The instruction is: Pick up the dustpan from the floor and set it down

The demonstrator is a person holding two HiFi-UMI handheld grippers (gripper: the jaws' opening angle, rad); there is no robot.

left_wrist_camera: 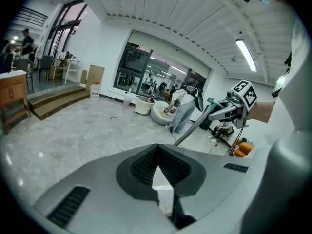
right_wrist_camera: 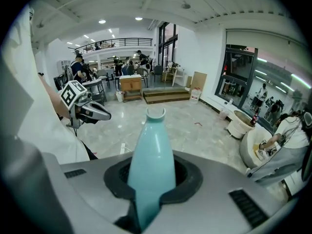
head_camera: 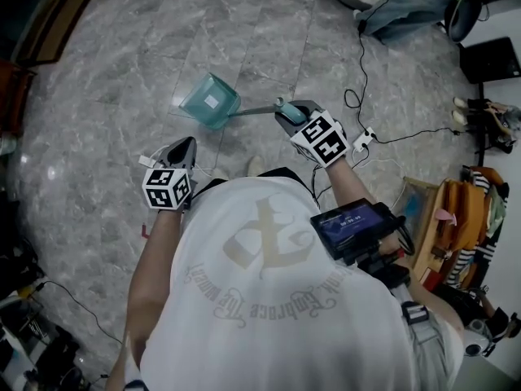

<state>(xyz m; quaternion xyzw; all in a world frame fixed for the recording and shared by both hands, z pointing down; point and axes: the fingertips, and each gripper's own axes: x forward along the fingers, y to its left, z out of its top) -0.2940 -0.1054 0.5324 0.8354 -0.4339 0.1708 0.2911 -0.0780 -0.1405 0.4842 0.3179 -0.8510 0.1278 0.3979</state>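
Note:
The teal dustpan [head_camera: 209,100] is in front of me in the head view, its pan to the left and its long handle [head_camera: 252,111] running right into my right gripper [head_camera: 286,109]. In the right gripper view the teal handle end [right_wrist_camera: 152,155] stands up between the jaws of the right gripper [right_wrist_camera: 150,182], which is shut on it. Whether the pan touches the floor I cannot tell. My left gripper [head_camera: 186,144] hovers nearer to me and left of the handle, shut and empty. In its own view the left gripper [left_wrist_camera: 157,152] has its tips together, and the handle [left_wrist_camera: 191,129] shows beyond.
The floor is grey marble tile [head_camera: 106,72]. Black cables [head_camera: 358,80] and a white plug block [head_camera: 364,139] lie right of the right gripper. Bags and a wooden crate [head_camera: 460,210] stand at the right. Cables and dark gear [head_camera: 32,332] lie lower left. A seated person's legs [head_camera: 407,6] are at the top.

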